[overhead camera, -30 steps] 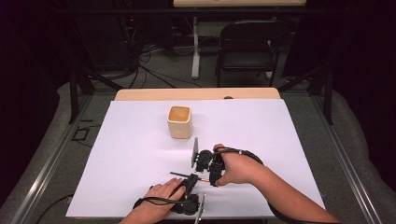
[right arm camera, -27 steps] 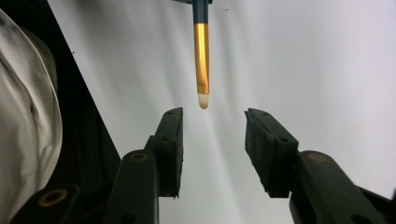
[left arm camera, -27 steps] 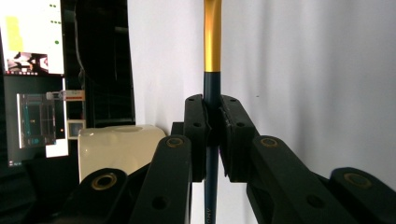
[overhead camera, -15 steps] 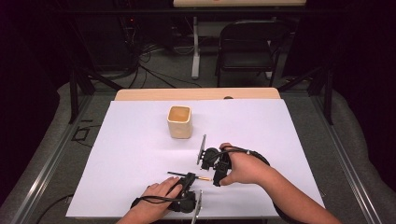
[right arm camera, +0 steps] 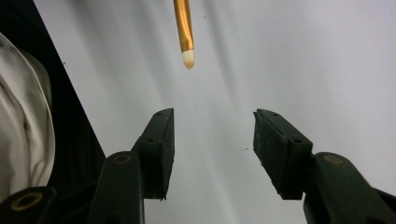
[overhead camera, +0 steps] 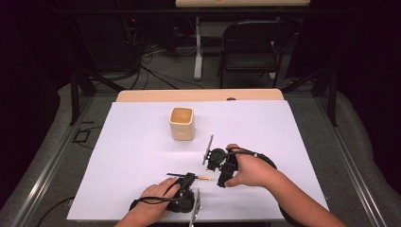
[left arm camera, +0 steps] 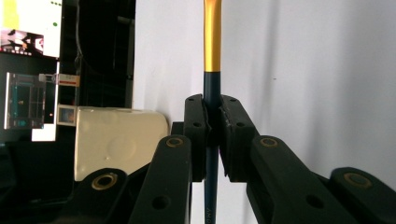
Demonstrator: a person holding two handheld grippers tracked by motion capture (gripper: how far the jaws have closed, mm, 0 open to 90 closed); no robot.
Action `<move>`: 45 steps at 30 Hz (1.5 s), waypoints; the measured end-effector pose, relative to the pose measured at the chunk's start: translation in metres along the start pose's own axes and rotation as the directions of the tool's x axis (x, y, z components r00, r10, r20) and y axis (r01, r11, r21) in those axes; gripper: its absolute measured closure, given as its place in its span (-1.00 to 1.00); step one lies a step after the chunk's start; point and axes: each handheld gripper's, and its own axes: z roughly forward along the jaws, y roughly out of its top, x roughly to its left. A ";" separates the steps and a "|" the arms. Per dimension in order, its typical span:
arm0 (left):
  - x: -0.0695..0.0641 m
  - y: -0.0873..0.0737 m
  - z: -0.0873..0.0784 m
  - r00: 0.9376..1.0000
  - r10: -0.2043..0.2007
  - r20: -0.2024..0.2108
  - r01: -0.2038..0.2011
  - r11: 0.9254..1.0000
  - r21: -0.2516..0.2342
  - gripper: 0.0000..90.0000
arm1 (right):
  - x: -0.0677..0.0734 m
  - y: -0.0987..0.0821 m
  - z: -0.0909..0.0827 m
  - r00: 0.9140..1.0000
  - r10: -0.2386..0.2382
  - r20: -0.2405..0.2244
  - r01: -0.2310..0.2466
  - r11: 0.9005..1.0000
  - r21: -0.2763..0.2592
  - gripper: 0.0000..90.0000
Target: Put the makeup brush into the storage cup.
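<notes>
Now, near the desk's (overhead camera: 142,142) front edge, my left gripper (left arm camera: 213,135) clamps the brush (left arm camera: 212,42) mid-handle, right gripper (right arm camera: 212,149) just opened and empty beside its tip; handover done, next likely carrying it to the cup (overhead camera: 182,123).

Left hand-held gripper (overhead camera: 188,178) clamped, right (overhead camera: 223,166) agape

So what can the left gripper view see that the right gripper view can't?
The left gripper view has the brush's dark blue handle pinched between the shut jaws of the left tool, with the cream cup off to one side. The right gripper view has the brush's small white tip and the right tool open, nothing between its jaws, which have just been opening. Both share the brush's gold band and the white table.
</notes>
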 end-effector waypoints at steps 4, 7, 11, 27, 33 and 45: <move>0.001 -0.003 0.001 0.999 -0.039 -0.004 0.039 0.999 -0.013 0.83 | -0.001 -0.002 -0.001 1.000 0.010 0.005 -0.009 1.000 -0.010 0.07; 0.004 -0.004 -0.001 0.999 -0.032 -0.005 0.032 1.000 0.002 0.83 | -0.002 -0.005 -0.001 1.000 0.016 0.008 -0.016 1.000 -0.011 0.07; 0.008 -0.007 -0.001 0.999 -0.054 -0.009 0.053 0.999 -0.007 0.83 | -0.004 -0.008 -0.002 1.000 0.026 0.013 -0.026 0.999 -0.020 0.07; 0.018 -0.016 -0.003 0.989 -0.147 0.006 0.148 0.989 -0.007 0.83 | -0.009 -0.016 0.000 0.998 0.060 0.025 -0.059 0.997 -0.045 0.09; 0.023 -0.018 -0.005 0.980 -0.200 0.014 0.201 0.979 -0.027 0.83 | -0.010 -0.019 0.001 0.997 0.077 0.022 -0.075 0.995 -0.061 0.10; 0.035 -0.028 -0.008 0.940 -0.338 0.058 0.341 0.939 -0.053 0.83 | -0.010 -0.022 0.006 0.995 0.103 0.013 -0.101 0.991 -0.087 0.10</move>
